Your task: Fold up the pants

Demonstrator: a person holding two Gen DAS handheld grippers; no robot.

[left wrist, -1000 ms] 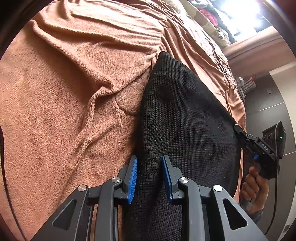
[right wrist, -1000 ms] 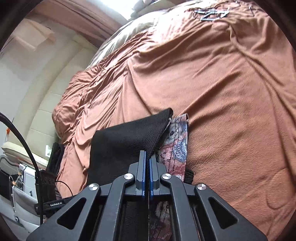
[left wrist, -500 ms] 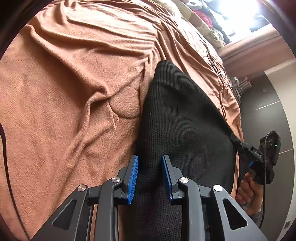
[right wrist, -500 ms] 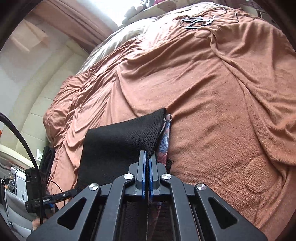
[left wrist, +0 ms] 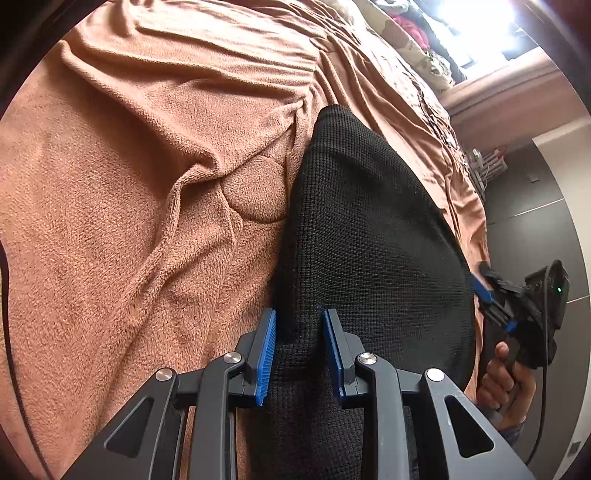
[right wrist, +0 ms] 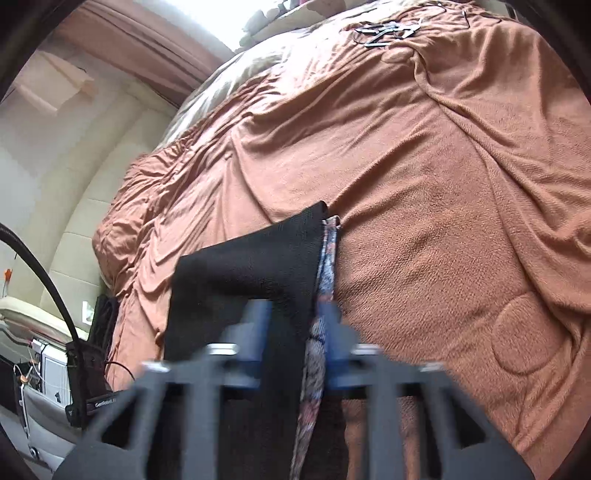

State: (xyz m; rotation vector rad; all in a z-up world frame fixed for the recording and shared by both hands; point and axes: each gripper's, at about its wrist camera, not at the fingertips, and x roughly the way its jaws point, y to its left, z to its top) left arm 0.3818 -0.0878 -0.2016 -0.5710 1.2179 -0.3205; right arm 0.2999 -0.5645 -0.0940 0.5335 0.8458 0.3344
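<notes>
Black knit pants [left wrist: 369,240] lie folded on an orange-brown blanket [left wrist: 147,184]. My left gripper [left wrist: 299,314] is shut on a thick fold at their near edge, and the cloth fills the gap between its blue pads. My right gripper [left wrist: 493,302] shows at the pants' far right edge, held by a hand [left wrist: 506,376]. In the right wrist view that gripper [right wrist: 295,310] is blurred and its jaws are opening. The black pants [right wrist: 251,266] and a patterned cloth edge [right wrist: 328,258] hang loose between the jaws, and the pads do not press on them.
The blanket [right wrist: 443,184] covers a wide bed with many creases. Wire hangers [right wrist: 384,33] lie at its far end. A heap of clothes [left wrist: 406,29] sits by the bright window. A padded cream wall [right wrist: 74,184] borders the bed.
My right gripper's jaws have gone from shut on the pants' edge to apart, letting the cloth go. The left gripper keeps its hold and has not moved.
</notes>
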